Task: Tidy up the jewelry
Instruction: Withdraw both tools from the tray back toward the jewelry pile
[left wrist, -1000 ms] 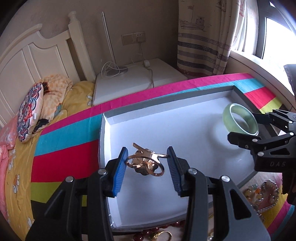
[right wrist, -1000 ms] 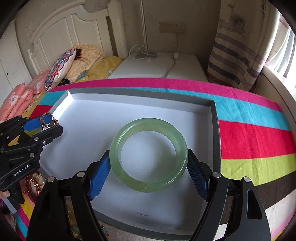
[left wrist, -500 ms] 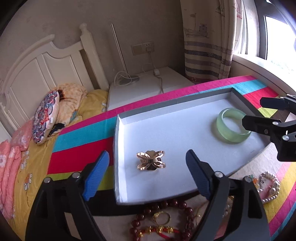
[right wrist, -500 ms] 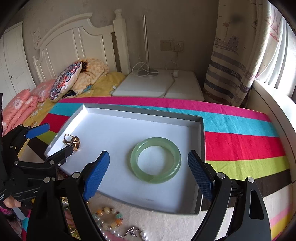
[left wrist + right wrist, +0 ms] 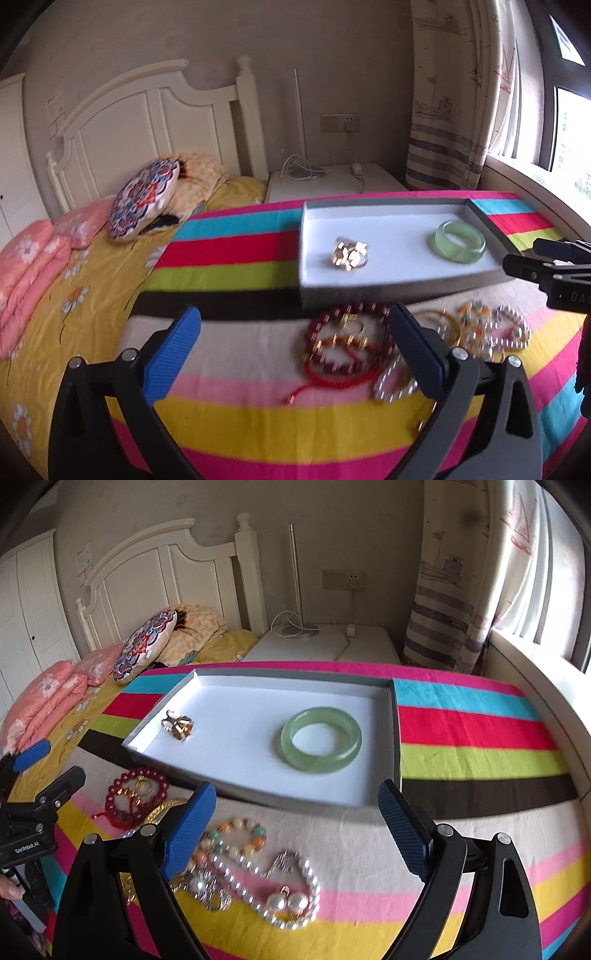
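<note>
The left claw (image 5: 293, 345) stands wide open with nothing in it, hovering over the striped blanket (image 5: 480, 731) in front of the tray. The right claw (image 5: 297, 821) is spread just as wide and also empty, above the loose jewelry.

Two pieces already lie in the grey-walled white tray (image 5: 394, 738): a gold clip-like ornament (image 5: 178, 726) at about 9 o'clock of the tray floor in the right wrist view, and a green jade bangle (image 5: 320, 740) toward 3 o'clock, well apart from each other. The rest waits on the blanket just outside the tray's near wall: a dark red bead bracelet (image 5: 345, 341) with red cord and gold charms at 6 o'clock of the tray in the left wrist view, a multicolored bead bracelet (image 5: 236, 836), and a pearl strand (image 5: 284, 893) at 6 o'clock in the right wrist view.

The risk, as I judge it, lies in that pile. The strands overlap and touch, so a claw closing on one may drag a neighbor along or snag the red cord. Round beads can slip from the blue pads, and the soft blanket gives under pressure, so a low pinch may catch fabric. The two claws are also near each other and could collide.
</note>
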The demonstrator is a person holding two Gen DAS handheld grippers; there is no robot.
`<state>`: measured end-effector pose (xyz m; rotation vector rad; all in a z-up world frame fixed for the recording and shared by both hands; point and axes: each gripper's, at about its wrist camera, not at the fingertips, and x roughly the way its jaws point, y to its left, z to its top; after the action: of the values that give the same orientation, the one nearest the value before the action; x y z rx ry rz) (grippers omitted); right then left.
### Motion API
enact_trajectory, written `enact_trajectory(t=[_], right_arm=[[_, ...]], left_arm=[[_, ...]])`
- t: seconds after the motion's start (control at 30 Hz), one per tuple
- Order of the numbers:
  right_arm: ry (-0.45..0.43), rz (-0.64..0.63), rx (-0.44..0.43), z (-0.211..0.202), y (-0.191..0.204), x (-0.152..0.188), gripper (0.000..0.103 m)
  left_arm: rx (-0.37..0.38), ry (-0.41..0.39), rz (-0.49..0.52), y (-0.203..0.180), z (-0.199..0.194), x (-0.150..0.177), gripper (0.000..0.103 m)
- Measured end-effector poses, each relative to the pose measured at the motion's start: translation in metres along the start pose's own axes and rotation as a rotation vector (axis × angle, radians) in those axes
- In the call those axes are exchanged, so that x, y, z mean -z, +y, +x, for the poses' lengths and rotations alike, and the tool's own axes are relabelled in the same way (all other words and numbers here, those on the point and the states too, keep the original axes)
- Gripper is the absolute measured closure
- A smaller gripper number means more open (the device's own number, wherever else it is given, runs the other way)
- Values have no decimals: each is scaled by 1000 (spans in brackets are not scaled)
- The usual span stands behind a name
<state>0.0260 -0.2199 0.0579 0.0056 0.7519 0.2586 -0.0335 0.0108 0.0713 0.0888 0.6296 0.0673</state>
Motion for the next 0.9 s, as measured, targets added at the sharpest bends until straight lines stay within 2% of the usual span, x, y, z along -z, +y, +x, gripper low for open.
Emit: enact_trajectory(t=[0.17,0.3,0.43,0.5,0.57,0.7,0.9], right_arm=[[0,2,-11,-4,10,20,16],[7,-133,-39,-3,42,30,16],[18,-249,-94,-1,69,30,16],[41,-319,-124,5,84,28,17],[87,-366,-145,14,95,26,22],[160,-445,-139,31,107,22,28],[238,-412,-197,49,102,16,28]], left_arm=[[1,13,-52,15,-17,33,2],[49,47,-88,16,-24,51,2],[65,72,-90,17,-27,59,2],[74,82,-100,18,-25,60,2],[75,103,-113,21,-21,61,2],[92,120,-140,26,-17,62,2],[105,151,-145,28,-10,63,2]])
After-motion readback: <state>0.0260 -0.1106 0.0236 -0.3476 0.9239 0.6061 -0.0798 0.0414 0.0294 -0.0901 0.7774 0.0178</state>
